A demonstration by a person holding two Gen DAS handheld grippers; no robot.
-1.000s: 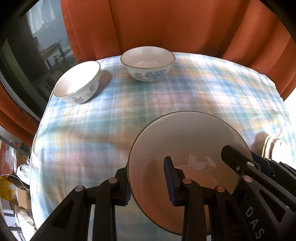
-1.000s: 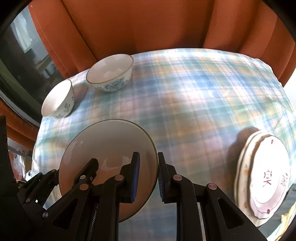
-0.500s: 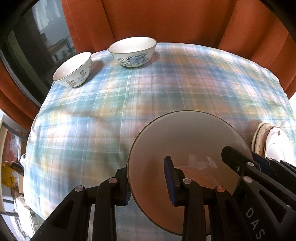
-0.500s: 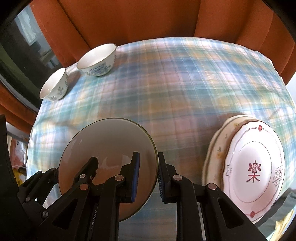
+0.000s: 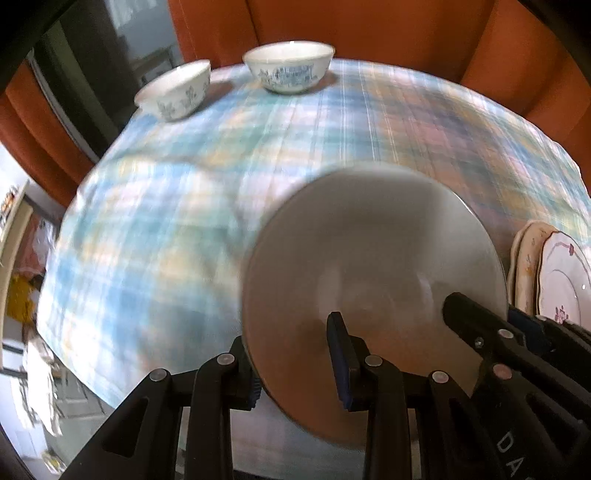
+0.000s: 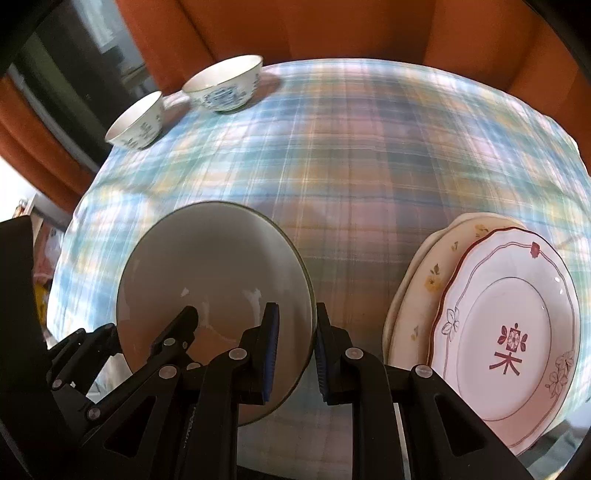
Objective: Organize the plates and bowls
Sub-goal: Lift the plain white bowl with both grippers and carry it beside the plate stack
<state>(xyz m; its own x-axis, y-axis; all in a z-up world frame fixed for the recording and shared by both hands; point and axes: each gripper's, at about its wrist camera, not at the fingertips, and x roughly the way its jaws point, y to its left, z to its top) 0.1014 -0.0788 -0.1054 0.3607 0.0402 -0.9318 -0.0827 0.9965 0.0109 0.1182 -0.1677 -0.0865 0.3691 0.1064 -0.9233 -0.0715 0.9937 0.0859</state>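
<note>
A plain grey-white plate (image 5: 373, 258) (image 6: 218, 273) is held above the plaid tablecloth by both grippers. My left gripper (image 5: 295, 369) is shut on its left rim. My right gripper (image 6: 293, 354) is shut on its right rim; it also shows in the left wrist view (image 5: 491, 332). A stack of two decorated plates (image 6: 502, 332) (image 5: 554, 273) lies at the near right, the top one white with red motifs. Two blue-patterned bowls stand at the far left: the larger one (image 6: 225, 86) (image 5: 290, 64) and the smaller one (image 6: 138, 120) (image 5: 177, 90).
The round table wears a blue plaid cloth (image 6: 351, 147) (image 5: 184, 184). Orange curtains (image 6: 332, 26) hang behind it. A dark window (image 5: 92, 55) and floor clutter (image 5: 37, 369) lie beyond the table's left edge.
Both grippers with the plate have pulled back and shifted toward the near right. The plate stack now looks larger and closer; the bowls sit farther away.
</note>
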